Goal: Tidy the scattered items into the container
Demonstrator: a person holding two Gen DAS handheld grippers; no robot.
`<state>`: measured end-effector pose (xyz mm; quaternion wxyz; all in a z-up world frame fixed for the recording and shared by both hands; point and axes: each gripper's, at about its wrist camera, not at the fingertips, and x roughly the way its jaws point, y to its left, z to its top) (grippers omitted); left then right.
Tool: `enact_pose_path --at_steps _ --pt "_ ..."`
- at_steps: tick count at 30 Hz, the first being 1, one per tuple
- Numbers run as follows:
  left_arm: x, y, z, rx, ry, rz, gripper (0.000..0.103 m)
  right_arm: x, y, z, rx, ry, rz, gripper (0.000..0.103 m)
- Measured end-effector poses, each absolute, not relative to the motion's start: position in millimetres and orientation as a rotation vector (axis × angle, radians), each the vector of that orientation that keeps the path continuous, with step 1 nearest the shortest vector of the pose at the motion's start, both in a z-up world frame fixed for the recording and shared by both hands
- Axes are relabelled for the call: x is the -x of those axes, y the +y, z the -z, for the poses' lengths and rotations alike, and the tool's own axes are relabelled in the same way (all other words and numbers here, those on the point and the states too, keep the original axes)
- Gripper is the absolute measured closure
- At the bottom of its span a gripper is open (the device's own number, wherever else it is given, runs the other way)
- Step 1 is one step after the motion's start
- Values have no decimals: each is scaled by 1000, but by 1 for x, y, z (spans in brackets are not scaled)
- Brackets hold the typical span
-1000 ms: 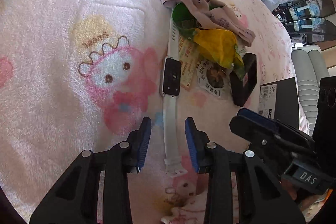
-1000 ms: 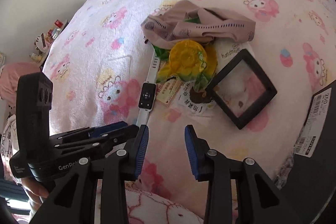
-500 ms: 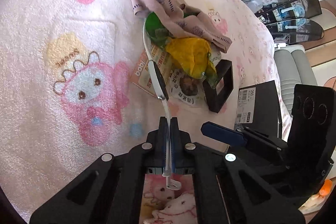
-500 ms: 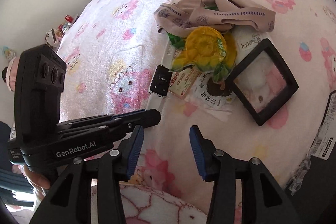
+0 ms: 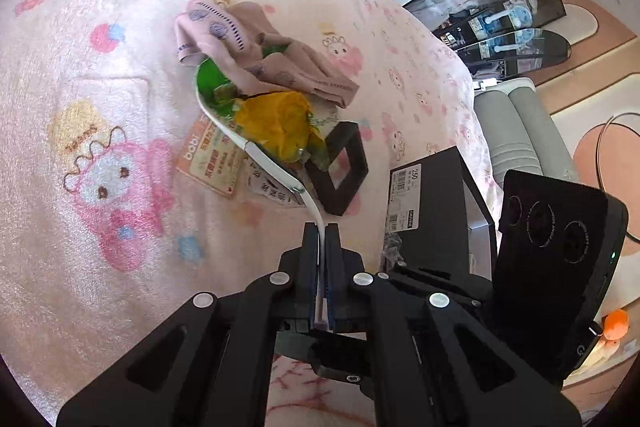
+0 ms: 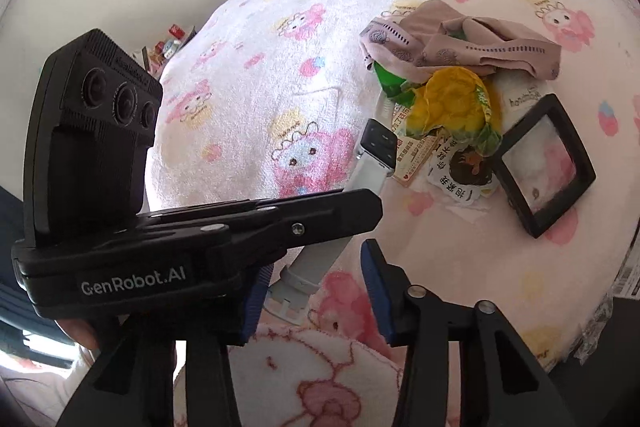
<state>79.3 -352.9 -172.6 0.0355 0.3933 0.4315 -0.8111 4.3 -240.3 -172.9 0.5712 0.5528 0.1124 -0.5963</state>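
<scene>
Left gripper jaws pinch the smartwatch by its limp white strap end, heavier face dangling beside the yellow wrapper; right gripper jaws closing on nothing.

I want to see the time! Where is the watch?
The left gripper pinches the watch by its strap, lifting it off the pink blanket, just left of the yellow wrapper.

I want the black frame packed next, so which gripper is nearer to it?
Right, probably. The right gripper hovers empty short of the black frame; the left gripper, beside it, is shut on the smartwatch strap.
</scene>
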Motion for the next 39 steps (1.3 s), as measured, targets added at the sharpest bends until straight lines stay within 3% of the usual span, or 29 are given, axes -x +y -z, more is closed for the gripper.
enact_pose_path --at_steps 1,4,11,16,25,32,39 --pt "-79 -350 167 -1202 1313 2510 102 -7 -237 170 -1286 241 1409 73" --pt "-79 -335 147 -1184 1295 2581 102 -13 -214 148 -1216 235 1492 78" --pt "-77 -270 89 -1138 1289 2845 101 -9 -119 98 -1154 92 1617 78" --pt "-48 -208 62 -1215 1190 2949 101 -3 -53 70 -1111 -15 1760 77" --pt "17 -103 113 -1557 977 2848 101 20 50 99 -1224 -192 1889 77" --pt "59 -68 142 -1764 851 2743 98 41 100 122 -1303 -287 1957 77" --pt "84 -69 152 -1829 839 2681 93 76 92 130 -1364 -161 1984 75"
